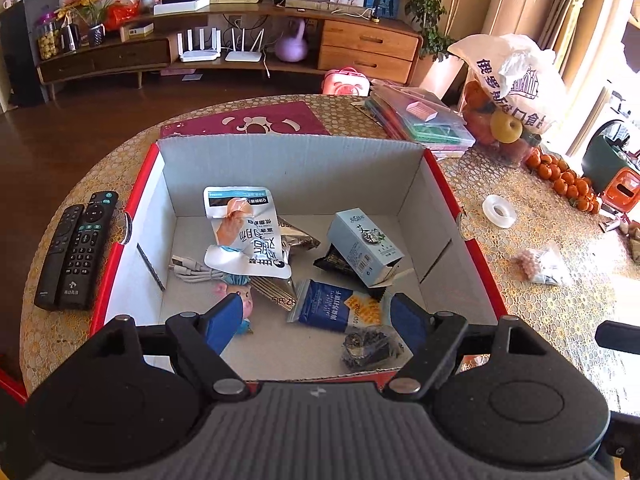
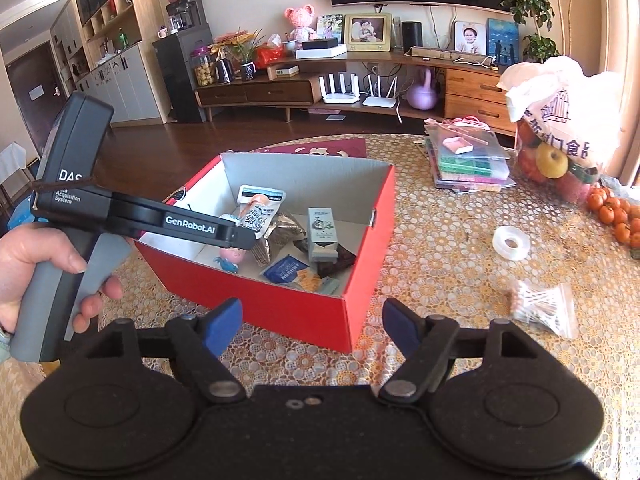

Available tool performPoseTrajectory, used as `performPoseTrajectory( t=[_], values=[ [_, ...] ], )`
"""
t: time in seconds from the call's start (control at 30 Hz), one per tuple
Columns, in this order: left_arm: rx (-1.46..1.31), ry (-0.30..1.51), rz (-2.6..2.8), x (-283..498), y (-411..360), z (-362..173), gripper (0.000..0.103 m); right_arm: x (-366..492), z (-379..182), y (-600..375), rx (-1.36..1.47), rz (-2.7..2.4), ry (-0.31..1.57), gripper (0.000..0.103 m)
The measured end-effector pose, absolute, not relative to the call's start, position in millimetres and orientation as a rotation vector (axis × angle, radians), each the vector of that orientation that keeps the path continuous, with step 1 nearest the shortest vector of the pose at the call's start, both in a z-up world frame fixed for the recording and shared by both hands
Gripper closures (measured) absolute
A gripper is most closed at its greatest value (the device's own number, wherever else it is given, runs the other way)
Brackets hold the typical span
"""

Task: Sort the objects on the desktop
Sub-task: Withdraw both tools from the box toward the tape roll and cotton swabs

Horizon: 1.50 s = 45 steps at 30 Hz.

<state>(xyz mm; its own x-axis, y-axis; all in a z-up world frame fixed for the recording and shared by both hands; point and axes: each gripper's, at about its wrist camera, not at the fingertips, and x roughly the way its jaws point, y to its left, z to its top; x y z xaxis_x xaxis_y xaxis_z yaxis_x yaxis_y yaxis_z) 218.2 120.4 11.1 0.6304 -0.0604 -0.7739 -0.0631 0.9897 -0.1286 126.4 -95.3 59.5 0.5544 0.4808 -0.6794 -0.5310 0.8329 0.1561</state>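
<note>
A red cardboard box [image 1: 444, 184] [image 2: 280, 312] with a grey inside stands on the round table. In it lie a white snack pouch [image 1: 244, 232], a pale blue carton [image 1: 362, 246], a blue cracker packet [image 1: 332, 310], a white cable [image 1: 192, 270], a small pink toy [image 1: 234, 292] and a dark clear bag [image 1: 370, 346]. My left gripper [image 1: 316, 320] hovers open over the box's near edge with nothing between its fingers. My right gripper [image 2: 314, 326] is open and empty in front of the box. A roll of clear tape [image 2: 511, 243] and a bag of cotton swabs [image 2: 544, 310] lie right of the box.
Two black remotes [image 1: 76, 250] lie left of the box. A stack of plastic cases [image 2: 468, 160], a fruit bag [image 2: 560, 120] and tangerines [image 2: 614, 212] sit at the table's far right. A hand [image 2: 36, 264] holds the left gripper's handle.
</note>
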Motion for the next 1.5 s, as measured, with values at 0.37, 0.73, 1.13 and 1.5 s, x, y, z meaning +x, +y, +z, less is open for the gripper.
performPoseTrajectory(
  t=[0.37,0.73,1.13,1.5],
  values=[
    [-0.201,0.879,-0.034,191.8,105.1,17.1,0.018,105.1,58.6,-126.9,-0.072,0.54,0.761,0.019],
    [-0.17,0.844,-0.093,165.2,80.2,26.4,0.001,91.3,48.7,-157.1,-0.012,0.5,0.784,0.014],
    [-0.215,0.805,-0.147,139.5,57.5,27.0,0.0,76.8,49.3,-193.0,0.036,0.453,0.767,0.007],
    [-0.194,0.804,-0.218,116.2,24.4,20.8,0.0,74.8,48.7,-226.1,0.072,0.407,0.745,0.001]
  ],
)
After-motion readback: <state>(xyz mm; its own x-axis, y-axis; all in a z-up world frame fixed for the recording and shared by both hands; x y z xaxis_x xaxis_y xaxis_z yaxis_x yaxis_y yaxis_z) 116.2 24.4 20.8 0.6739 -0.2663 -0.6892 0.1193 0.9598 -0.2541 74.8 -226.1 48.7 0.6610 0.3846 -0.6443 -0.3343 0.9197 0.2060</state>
